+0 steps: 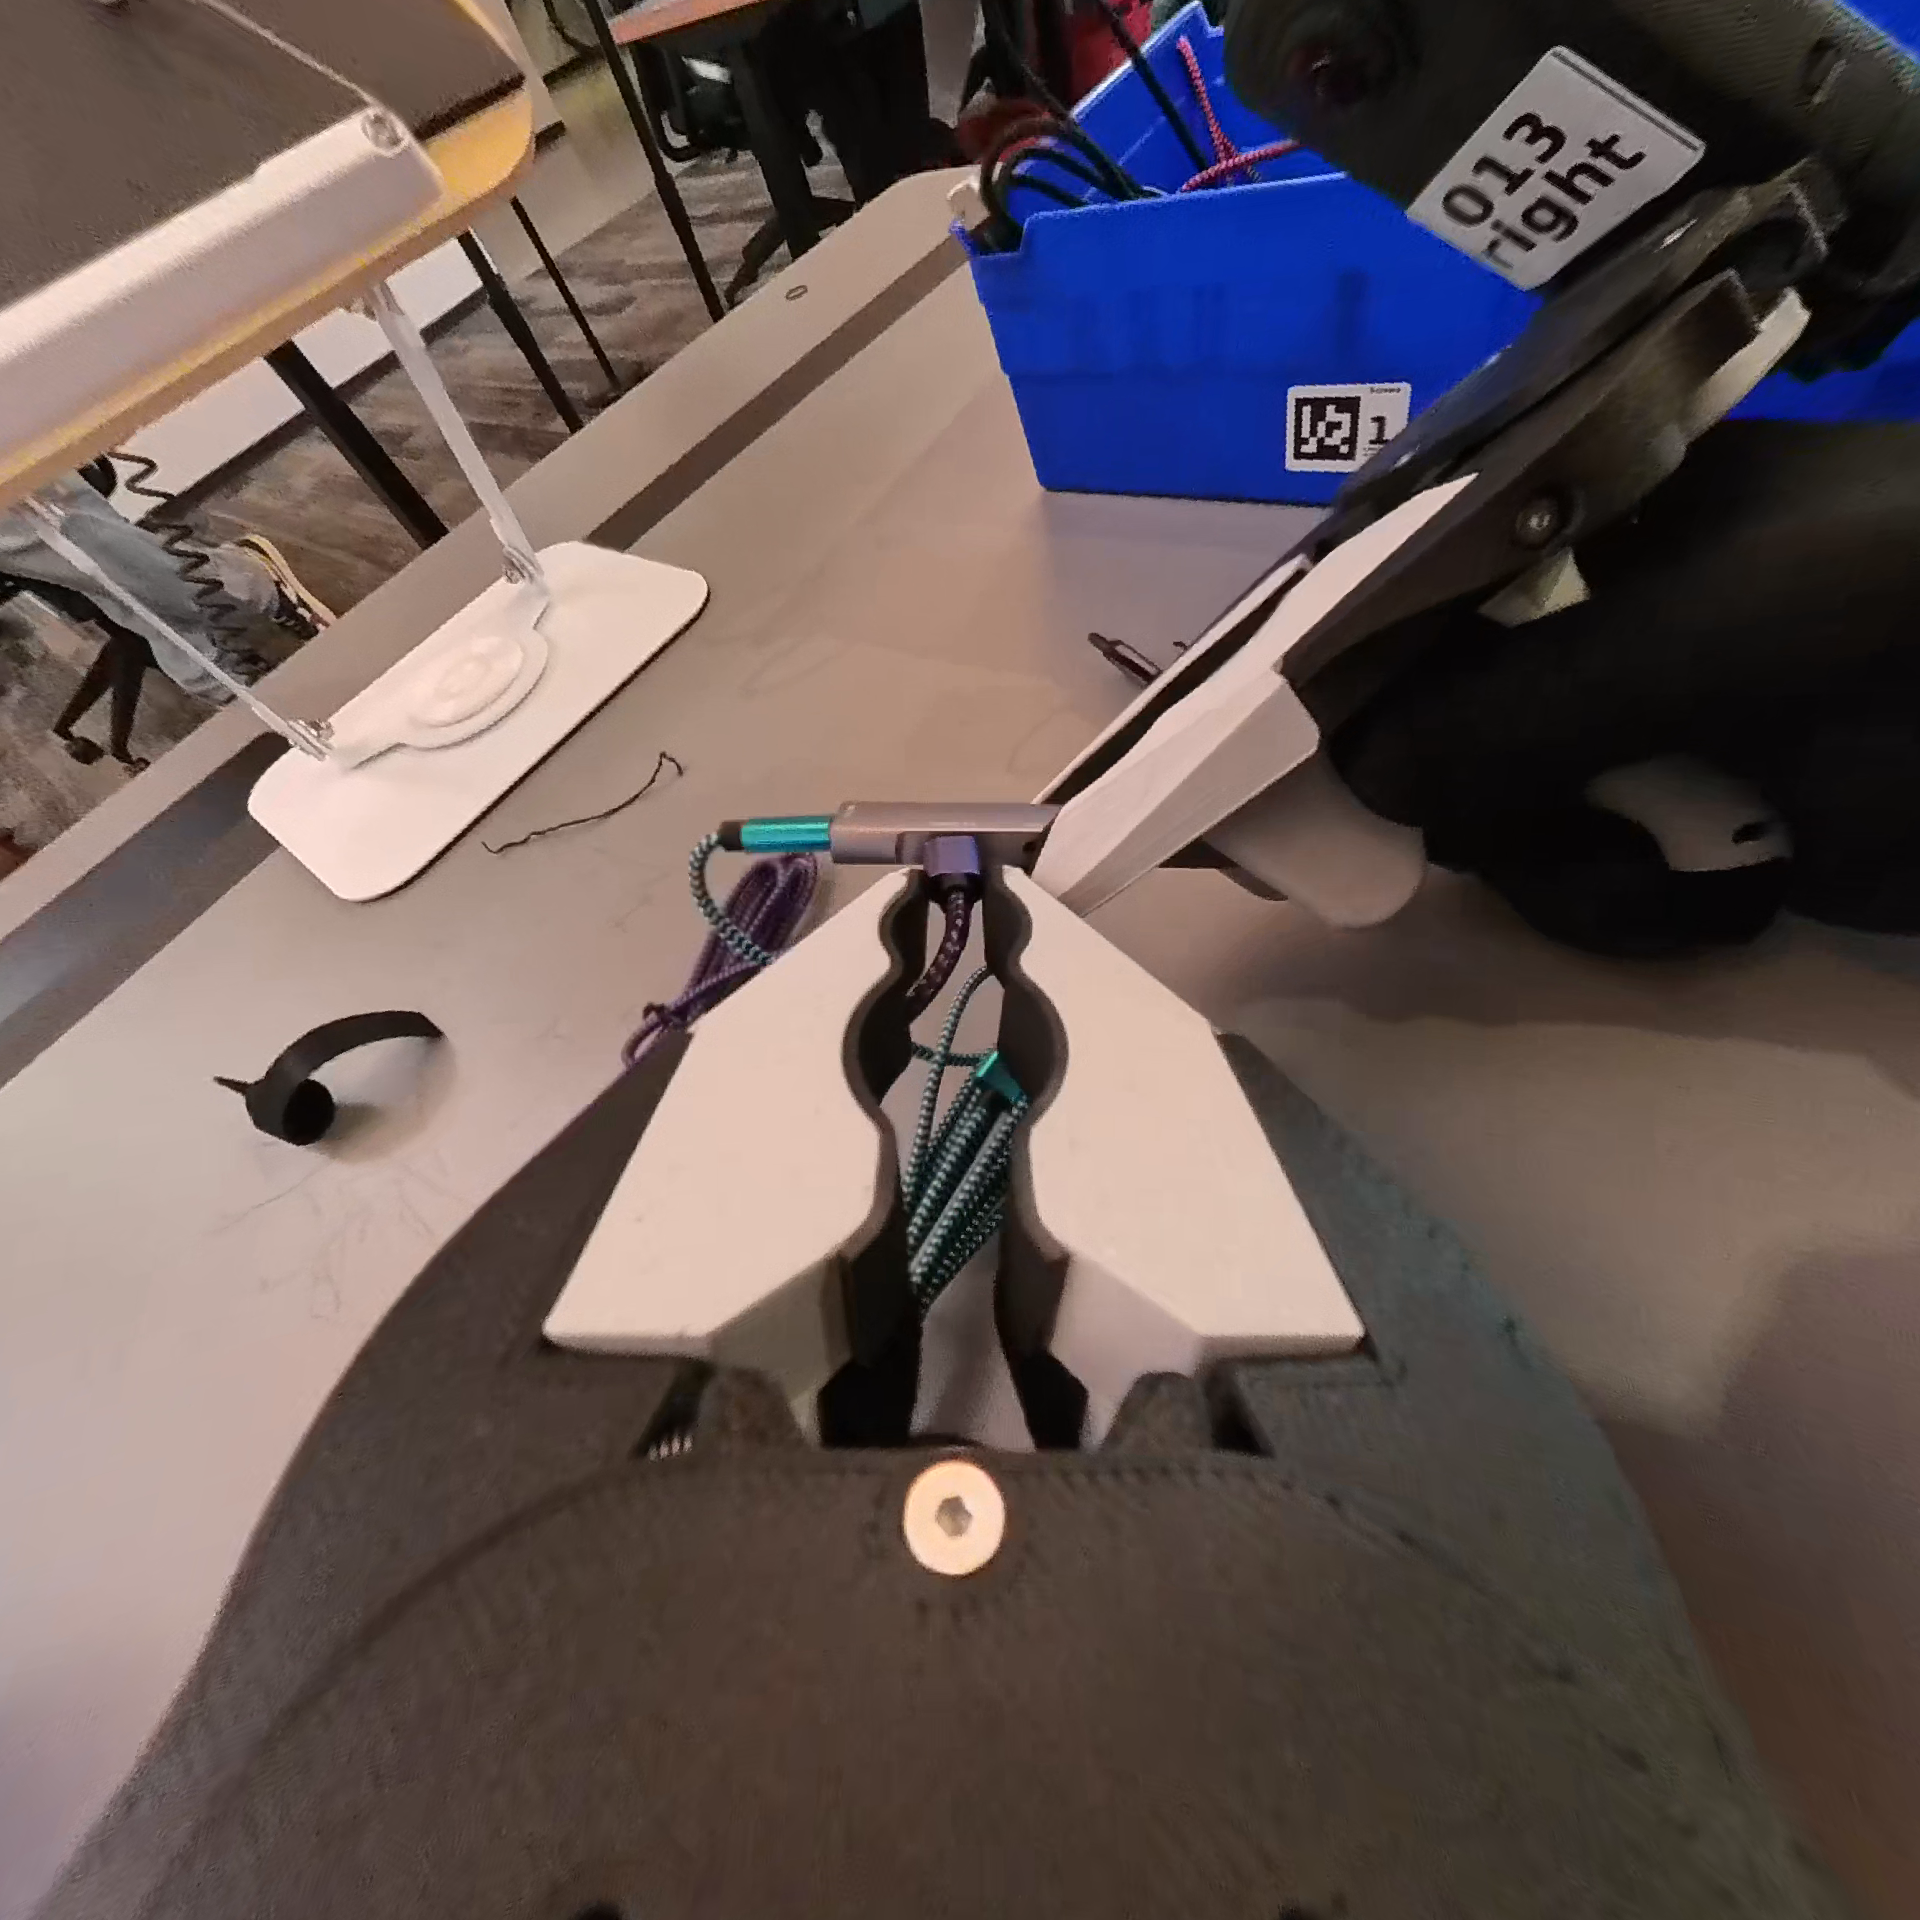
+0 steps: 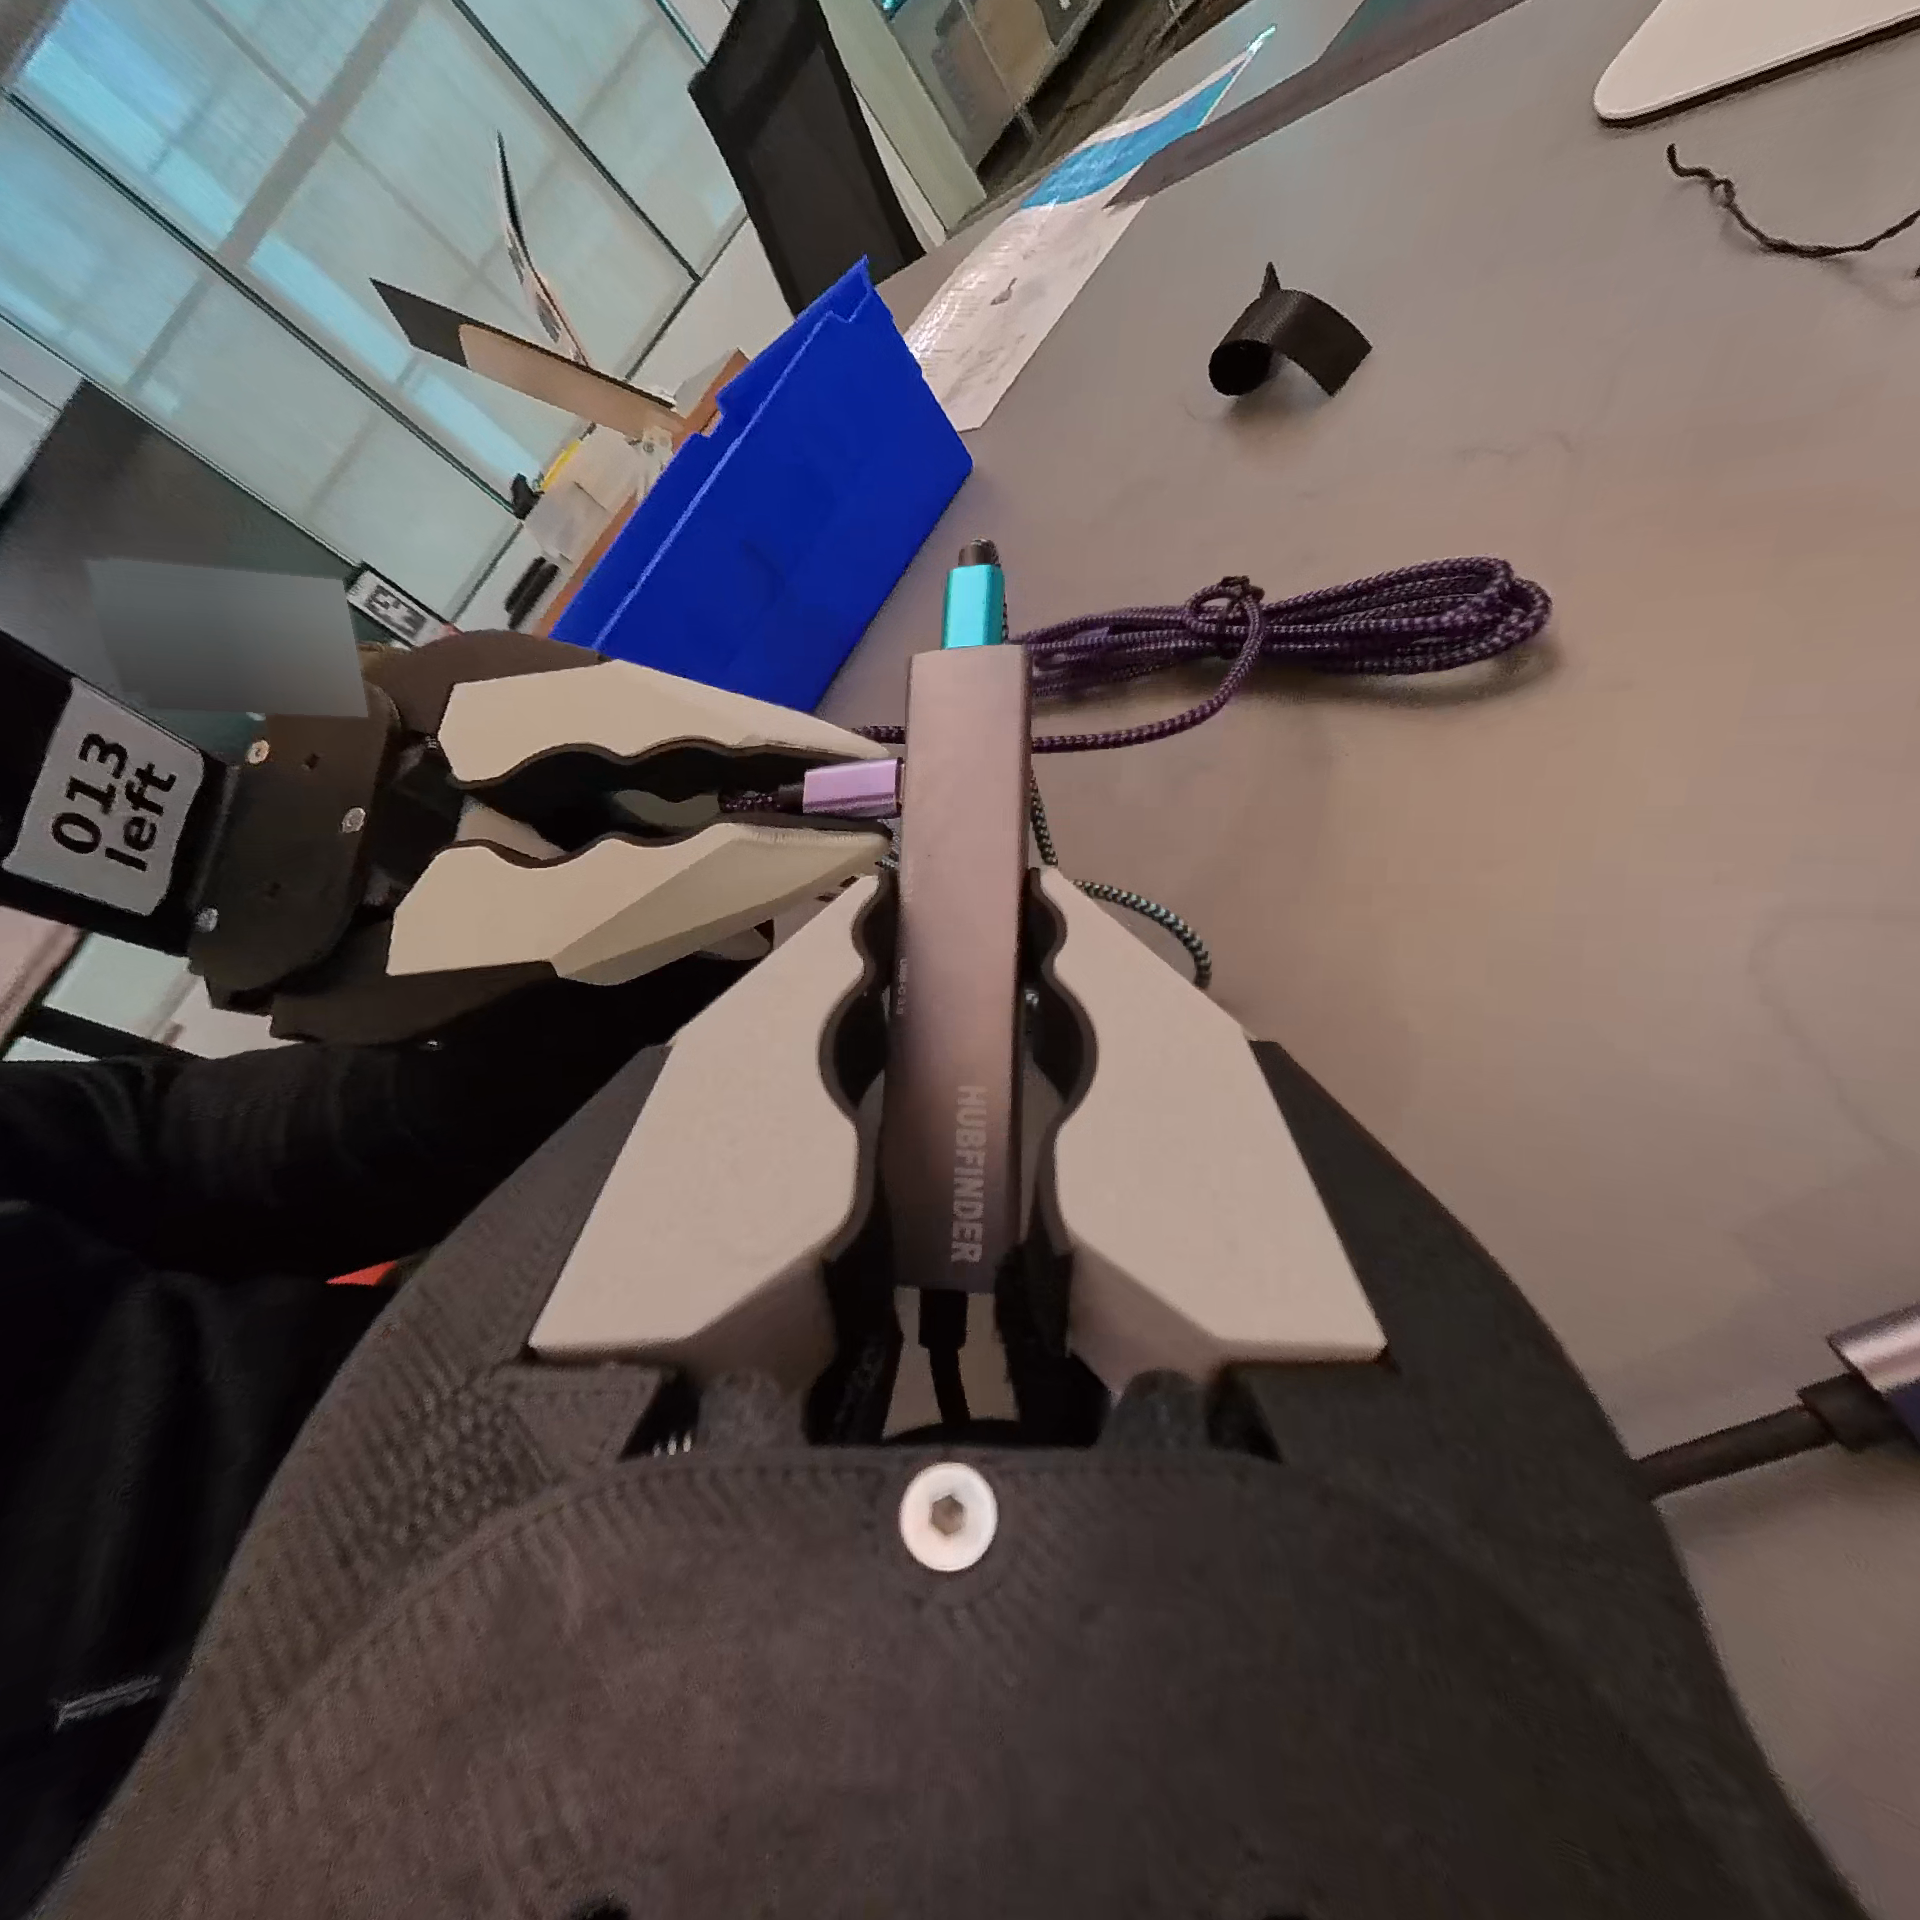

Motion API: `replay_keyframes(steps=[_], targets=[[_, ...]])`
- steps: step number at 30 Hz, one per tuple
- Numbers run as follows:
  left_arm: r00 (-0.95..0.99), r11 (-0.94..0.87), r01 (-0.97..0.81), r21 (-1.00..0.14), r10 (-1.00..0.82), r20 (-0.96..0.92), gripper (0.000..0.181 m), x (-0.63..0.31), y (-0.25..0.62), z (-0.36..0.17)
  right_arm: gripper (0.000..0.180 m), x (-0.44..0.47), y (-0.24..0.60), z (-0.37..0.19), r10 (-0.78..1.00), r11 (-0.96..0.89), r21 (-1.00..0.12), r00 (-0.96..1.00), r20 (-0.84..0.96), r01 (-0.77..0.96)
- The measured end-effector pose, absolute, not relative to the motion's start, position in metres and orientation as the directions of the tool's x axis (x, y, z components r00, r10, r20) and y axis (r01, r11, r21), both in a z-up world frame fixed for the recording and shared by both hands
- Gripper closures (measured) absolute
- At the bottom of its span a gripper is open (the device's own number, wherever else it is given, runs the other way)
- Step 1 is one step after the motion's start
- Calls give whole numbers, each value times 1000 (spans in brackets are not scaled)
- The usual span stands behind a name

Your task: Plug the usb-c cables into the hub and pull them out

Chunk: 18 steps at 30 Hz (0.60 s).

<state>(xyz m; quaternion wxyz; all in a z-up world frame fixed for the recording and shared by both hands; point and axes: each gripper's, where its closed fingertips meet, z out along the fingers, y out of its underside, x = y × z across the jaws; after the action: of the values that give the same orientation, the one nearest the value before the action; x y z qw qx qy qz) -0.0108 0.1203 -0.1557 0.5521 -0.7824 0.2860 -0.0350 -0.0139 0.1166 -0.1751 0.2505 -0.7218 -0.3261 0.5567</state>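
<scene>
Item: grey hub, a slim bar pinched lengthwise by the right claw, its near end and attached dark lead sunk between the fingers and partly hidden. Item: purple plug, seated in the hub's side port and pinched by the left claw; in the left wrist view the same plug shows only past the fingertips of the left claw, the port itself hidden. Item: purple cable, braided, coiled on the grey table just beyond the hub. Item: teal plug, seated in the hub's far end; its teal cable runs beneath the left claw, seen only through the finger gap. Item: black strap, curled, lying apart on the table. Item: blue bin, holding cables, cut off by the right claw's body. Item: white stand, upper part out of frame. Item: a second grey connector, cropped at the edge, kind unclear.
</scene>
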Motion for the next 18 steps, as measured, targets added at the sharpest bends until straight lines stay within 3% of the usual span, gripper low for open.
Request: replay_keyframes(steps=[15,18], targets=[[750,-183,-624,-760,-413,-516,173,-10,127,-151,158,-14,126,-170,693,-721,-681,141,-707,128],[769,-200,-588,-784,-440,-464,173,-11,128,-150,158,-14,126,-170,694,-720,-683,140,-706,122]])
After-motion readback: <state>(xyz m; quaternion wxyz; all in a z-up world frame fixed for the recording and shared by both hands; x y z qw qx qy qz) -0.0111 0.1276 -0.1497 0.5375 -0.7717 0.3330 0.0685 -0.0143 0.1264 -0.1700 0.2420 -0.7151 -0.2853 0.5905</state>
